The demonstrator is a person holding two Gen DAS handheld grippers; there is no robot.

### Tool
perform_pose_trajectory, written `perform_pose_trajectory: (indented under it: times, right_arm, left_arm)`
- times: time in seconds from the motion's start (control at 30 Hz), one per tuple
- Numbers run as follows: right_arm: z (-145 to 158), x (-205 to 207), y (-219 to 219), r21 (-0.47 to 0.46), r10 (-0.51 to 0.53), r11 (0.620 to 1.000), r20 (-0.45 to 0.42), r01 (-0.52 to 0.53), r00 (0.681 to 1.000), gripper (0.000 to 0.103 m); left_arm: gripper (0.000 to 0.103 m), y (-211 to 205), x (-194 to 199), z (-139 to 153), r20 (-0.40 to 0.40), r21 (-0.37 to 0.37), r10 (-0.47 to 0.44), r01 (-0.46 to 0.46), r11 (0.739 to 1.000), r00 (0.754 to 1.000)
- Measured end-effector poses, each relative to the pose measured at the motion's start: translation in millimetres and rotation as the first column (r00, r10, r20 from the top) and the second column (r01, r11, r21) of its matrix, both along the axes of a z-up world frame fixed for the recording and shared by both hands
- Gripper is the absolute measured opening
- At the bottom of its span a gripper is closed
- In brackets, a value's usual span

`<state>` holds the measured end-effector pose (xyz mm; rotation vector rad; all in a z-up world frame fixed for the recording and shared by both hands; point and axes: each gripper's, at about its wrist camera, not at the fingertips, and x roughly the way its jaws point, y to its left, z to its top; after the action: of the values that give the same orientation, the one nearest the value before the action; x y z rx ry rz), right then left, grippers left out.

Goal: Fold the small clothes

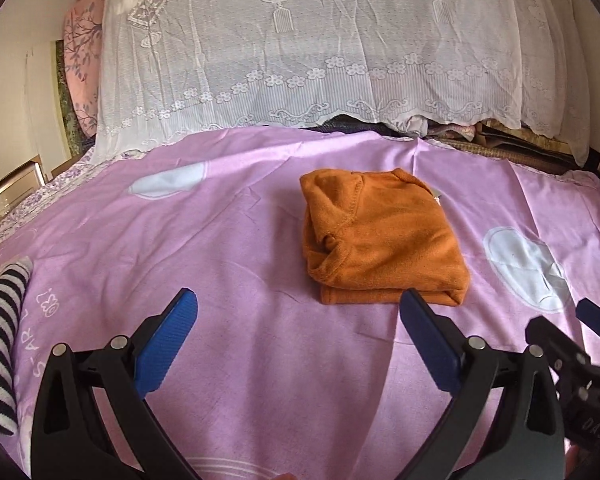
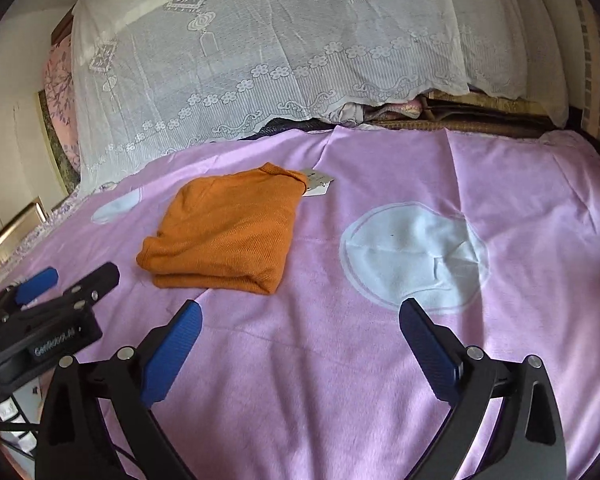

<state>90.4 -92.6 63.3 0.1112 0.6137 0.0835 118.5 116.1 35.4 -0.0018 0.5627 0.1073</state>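
Your left gripper (image 1: 298,308) and right gripper (image 2: 300,316) hovering with jaws wide, gripping nothing, folded orange garment (image 1: 380,236) lying on the pink bedsheet (image 1: 240,340), striped cloth (image 1: 0,328) showing only left-wrist, paper tag (image 2: 318,184) showing clearly only right-wrist.

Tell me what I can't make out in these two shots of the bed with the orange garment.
- Orange garment: folded, so its type and inner layers stay hidden in both views.
- White tag: print too small to read, right wrist view.
- Striped garment: cut off by the left edge, left wrist view.
- Pile under the lace cloth: covered; only a strip shows beneath its hem.
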Motion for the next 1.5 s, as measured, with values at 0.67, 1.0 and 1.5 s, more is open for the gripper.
perform_pose_trajectory:
  times: [0.67, 1.0, 1.5]
  right_arm:
    - [9.5, -12.6, 0.8, 0.022, 0.050, 0.999, -0.010, -0.049, 0.999, 0.099]
    - [4.8, -7.9, -3.3, 0.042, 0.041, 0.998, -0.036, -0.040, 0.998, 0.099]
    - [2.1, -5.5, -4.6, 0.045, 0.040, 0.998, -0.050, -0.038, 0.998, 0.099]
  left_arm:
    - [0.099, -15.8, -17.0, 6.9, 0.035, -0.024, -0.120, 0.121, 0.992, 0.992]
    - [0.099, -17.0, -11.0, 0.9, -0.026, -0.100, -0.101, 0.098, 0.990, 0.995]
    - [0.099, -29.7, -16.4, 7.2, 0.022, 0.068, -0.043, 0.042, 0.997, 0.999]
